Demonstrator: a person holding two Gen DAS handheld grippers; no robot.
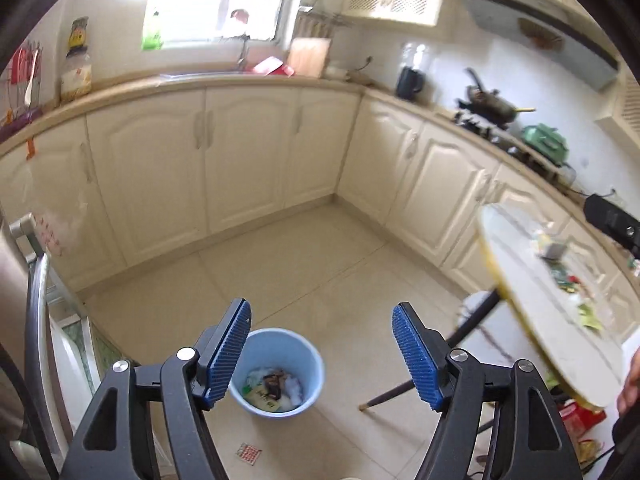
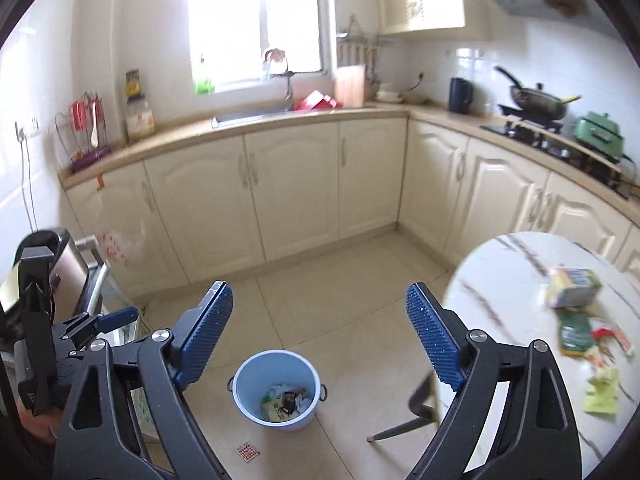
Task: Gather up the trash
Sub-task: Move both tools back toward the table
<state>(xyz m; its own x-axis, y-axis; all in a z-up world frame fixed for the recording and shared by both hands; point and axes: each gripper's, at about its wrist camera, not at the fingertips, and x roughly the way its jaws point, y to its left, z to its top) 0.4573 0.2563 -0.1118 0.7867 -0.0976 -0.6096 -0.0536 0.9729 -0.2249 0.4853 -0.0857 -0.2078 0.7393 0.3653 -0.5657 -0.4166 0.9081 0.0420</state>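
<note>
left gripper (image 1: 322,354) stood with its blue ribbed pads wide apart, nothing between them. right gripper (image 2: 320,334) likewise spread wide and empty. seen low at the left edge of the right wrist view, the other black gripper (image 2: 60,344) beside it.

below both, on the beige tiled floor (image 1: 296,264), sat a round light-blue plastic bin (image 2: 278,390), already holding crumpled white paper, a yellow-green packet and a dark wrapper (image 2: 286,402). just near of the bin, a small red-and-white patterned scrap (image 2: 247,451) lay flat on the tiles, apart from the bin.

to the right, a round white marble-look table (image 2: 500,288) on dark slanted legs, bearing loose trash well apart from the bin: a yellow-and-white carton (image 2: 572,286), a green packet (image 2: 574,334), a red-and-white wrapper (image 2: 612,338) and a lime-yellow packet (image 2: 600,396). blurred in the left wrist view, so no finer detail told there.

at the left, a brushed-metal appliance (image 2: 70,272) with a rail handle.

farther off, cream panelled cabinets (image 2: 292,188) under a tan counter, wrapping the far and right walls. on the far counter, a steel sink (image 2: 256,114) below a bright window (image 2: 252,20), a red item (image 2: 316,101), a wooden board (image 2: 350,86) and a dark jug (image 2: 460,95). on the right counter, a black wok (image 2: 538,100) on a hob and a green appliance (image 2: 598,136).
</note>
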